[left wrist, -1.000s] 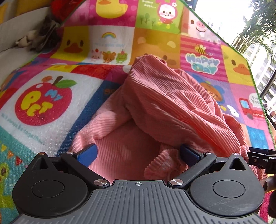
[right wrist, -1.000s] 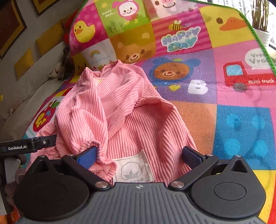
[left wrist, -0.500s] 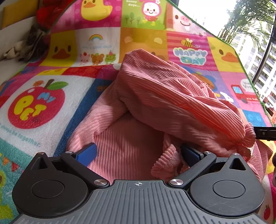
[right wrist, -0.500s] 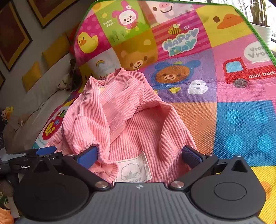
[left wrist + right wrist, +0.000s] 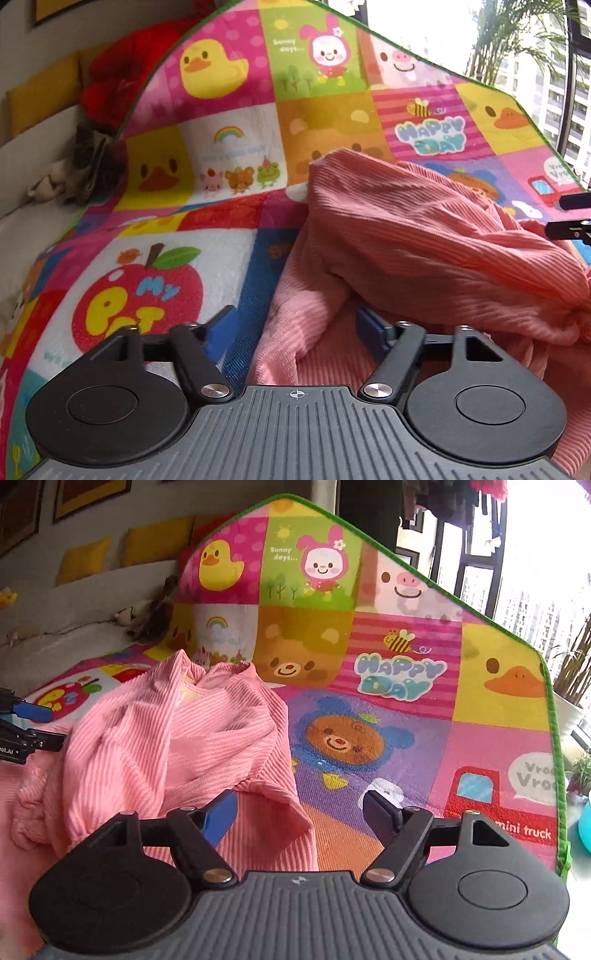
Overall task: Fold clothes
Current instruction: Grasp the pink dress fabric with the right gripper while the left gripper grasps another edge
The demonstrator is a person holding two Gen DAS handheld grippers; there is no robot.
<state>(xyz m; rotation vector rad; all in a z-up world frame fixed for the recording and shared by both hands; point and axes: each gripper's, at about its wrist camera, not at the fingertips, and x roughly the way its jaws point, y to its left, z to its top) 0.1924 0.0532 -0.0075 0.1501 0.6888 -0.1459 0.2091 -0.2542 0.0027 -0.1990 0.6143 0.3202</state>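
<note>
While the pink ribbed garment [image 5: 424,243] lies crumpled in a heap on the patchwork play mat [image 5: 229,155], both tools are down low at its near side. Left gripper [image 5: 297,326] first: its blue-padded fingers [image 5: 369,328] stand apart and the jaws are closing, with a fold of pink cloth lying between them, though the pads are not yet pressing on it. One finger sits over the mat's blue strip beside the apple panel, the other against the bunched fabric. Over on the other side, the right gripper [image 5: 299,810] is closing too, fingers [image 5: 221,814] still apart; the garment's hem corner reaches into the gap from the left finger's side, while the right finger sits over bare mat near the bear panel. From the right wrist view the garment [image 5: 170,746] piles up high, its neckline puckered at the top, and the left gripper's blue finger pokes in at the far left edge. Yellow cushions [image 5: 86,555] line the wall behind.
</note>
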